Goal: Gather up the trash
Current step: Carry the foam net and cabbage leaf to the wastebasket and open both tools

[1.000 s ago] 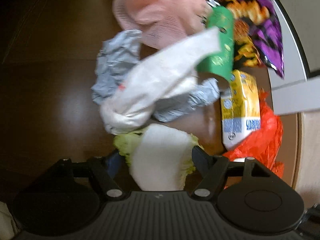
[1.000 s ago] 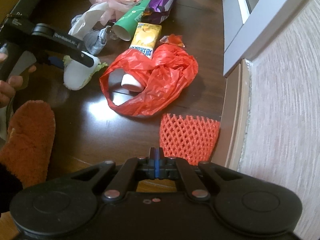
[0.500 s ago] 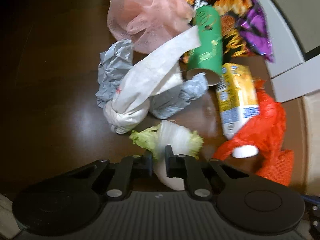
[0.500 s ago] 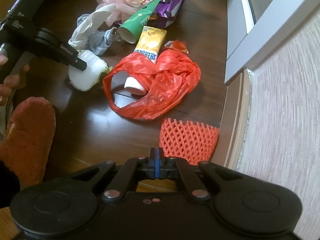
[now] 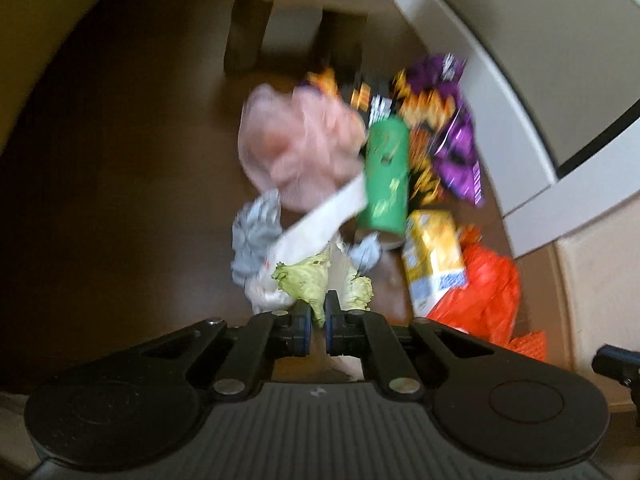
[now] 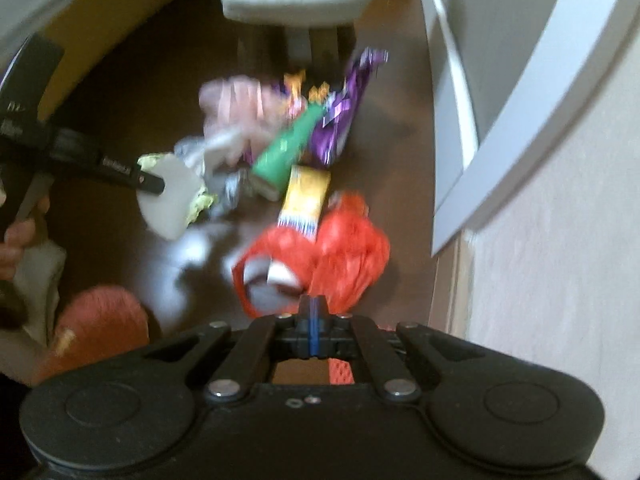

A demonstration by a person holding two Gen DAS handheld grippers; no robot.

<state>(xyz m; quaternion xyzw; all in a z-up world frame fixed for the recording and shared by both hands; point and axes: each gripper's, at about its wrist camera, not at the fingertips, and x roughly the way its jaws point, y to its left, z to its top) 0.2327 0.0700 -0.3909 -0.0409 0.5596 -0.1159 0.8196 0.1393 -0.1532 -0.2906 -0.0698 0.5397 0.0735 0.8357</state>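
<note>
My left gripper (image 5: 316, 330) is shut on a piece of cabbage (image 5: 310, 280), white stalk and green leaf, and holds it above the dark wood floor; it also shows in the right wrist view (image 6: 170, 196). Beyond it lies a trash pile: a green paper cup (image 5: 386, 176), pink mesh (image 5: 296, 148), grey crumpled wrap (image 5: 254, 240), a white strip (image 5: 320, 224), a yellow carton (image 5: 434, 254) and a purple snack bag (image 5: 448, 136). An open red plastic bag (image 6: 340, 252) lies just ahead of my right gripper (image 6: 314, 334), which is shut and empty.
A chair or stool with pale seat and dark legs (image 5: 248, 24) stands behind the pile. A white door frame (image 6: 492, 128) and pale wall run along the right. An orange net (image 5: 530, 342) lies by the wall. An orange fuzzy slipper (image 6: 96, 324) is at lower left.
My left gripper has closed on the cabbage and lifted it off the floor. Both grippers have pulled back and up, so the pile looks farther away. Both views are motion-blurred.
</note>
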